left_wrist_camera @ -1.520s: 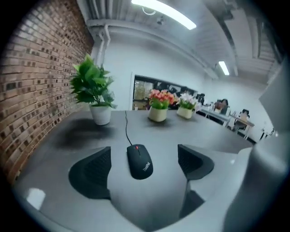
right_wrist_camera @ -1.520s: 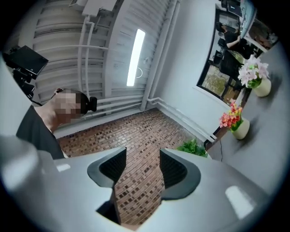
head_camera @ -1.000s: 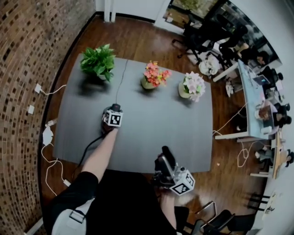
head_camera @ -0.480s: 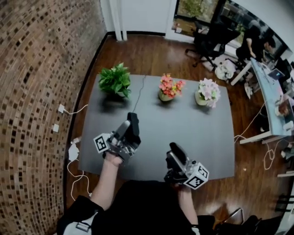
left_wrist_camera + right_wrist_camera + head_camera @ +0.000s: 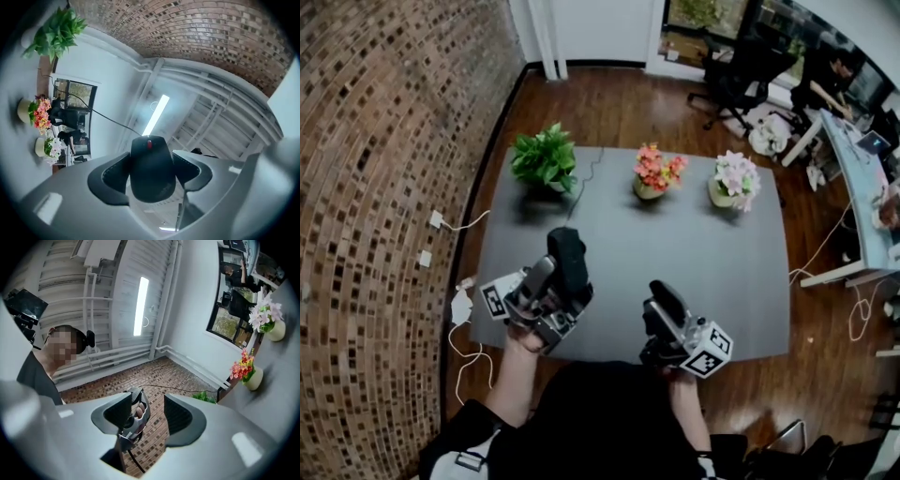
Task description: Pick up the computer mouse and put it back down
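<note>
- Since a second ago the left tool [image 5: 555, 281] has come back from the middle of the desk [image 5: 712, 253] to its near left edge, and it now points upward.
- Its jaws are clamped on the sides of the black mouse [image 5: 151, 164], held up off the desk.
- The mouse's cord [image 5: 103, 116] trails away toward the far edge.
- The right tool [image 5: 151, 414] hovers at the near edge, its jaws apart with nothing between them.
- A green plant [image 5: 544, 157] stands at the far left.

Far edge of the surface [image 5: 722, 272] blocked by a row of three pots with gaps between: green plant [image 5: 544, 159] left, orange flowers [image 5: 656, 172] centre, white flowers [image 5: 733, 180] right; thin cable [image 5: 584, 178] trails beside the green plant toward the left gripper [image 5: 567, 258] at near left; centre and right open.
</note>
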`<state>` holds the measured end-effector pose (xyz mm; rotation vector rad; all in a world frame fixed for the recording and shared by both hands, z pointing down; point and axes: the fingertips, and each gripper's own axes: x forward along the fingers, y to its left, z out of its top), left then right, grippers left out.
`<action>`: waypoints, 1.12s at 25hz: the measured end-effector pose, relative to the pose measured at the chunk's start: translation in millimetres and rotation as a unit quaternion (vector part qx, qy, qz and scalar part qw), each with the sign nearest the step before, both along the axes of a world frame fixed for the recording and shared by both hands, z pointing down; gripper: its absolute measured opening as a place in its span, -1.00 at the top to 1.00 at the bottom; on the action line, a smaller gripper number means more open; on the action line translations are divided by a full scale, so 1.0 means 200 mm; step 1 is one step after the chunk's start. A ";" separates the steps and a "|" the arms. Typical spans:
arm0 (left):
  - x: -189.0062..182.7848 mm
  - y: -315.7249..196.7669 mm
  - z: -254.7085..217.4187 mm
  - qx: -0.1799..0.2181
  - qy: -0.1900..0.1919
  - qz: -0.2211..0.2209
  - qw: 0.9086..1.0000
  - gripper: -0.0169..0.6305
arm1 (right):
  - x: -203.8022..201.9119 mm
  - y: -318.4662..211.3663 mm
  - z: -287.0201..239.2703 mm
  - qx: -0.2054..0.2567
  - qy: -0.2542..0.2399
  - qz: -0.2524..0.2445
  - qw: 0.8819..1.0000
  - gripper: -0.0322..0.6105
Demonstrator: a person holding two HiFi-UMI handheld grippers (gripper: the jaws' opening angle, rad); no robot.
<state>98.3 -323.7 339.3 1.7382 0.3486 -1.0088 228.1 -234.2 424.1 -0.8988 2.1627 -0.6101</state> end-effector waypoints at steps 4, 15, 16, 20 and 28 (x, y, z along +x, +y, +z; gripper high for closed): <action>0.00 -0.03 0.08 -0.020 -0.008 -0.004 1.000 0.08 | 0.03 0.02 0.02 -0.006 0.002 0.010 1.000 0.25; 0.13 -0.34 1.11 0.045 -0.504 -0.188 0.842 0.08 | 0.13 0.12 0.06 -0.019 0.007 0.044 0.999 0.25; 0.13 -0.39 1.25 0.049 -0.553 -0.196 0.808 0.08 | 0.14 0.13 0.06 -0.022 0.009 0.047 0.999 0.25; 0.18 -0.55 1.78 0.043 -0.675 -0.191 0.712 0.08 | 0.17 0.18 0.07 -0.028 0.012 0.058 0.998 0.25; 0.26 -0.79 2.30 0.108 -0.829 -0.189 0.516 0.08 | 0.26 0.27 0.09 -0.038 0.018 0.088 0.995 0.25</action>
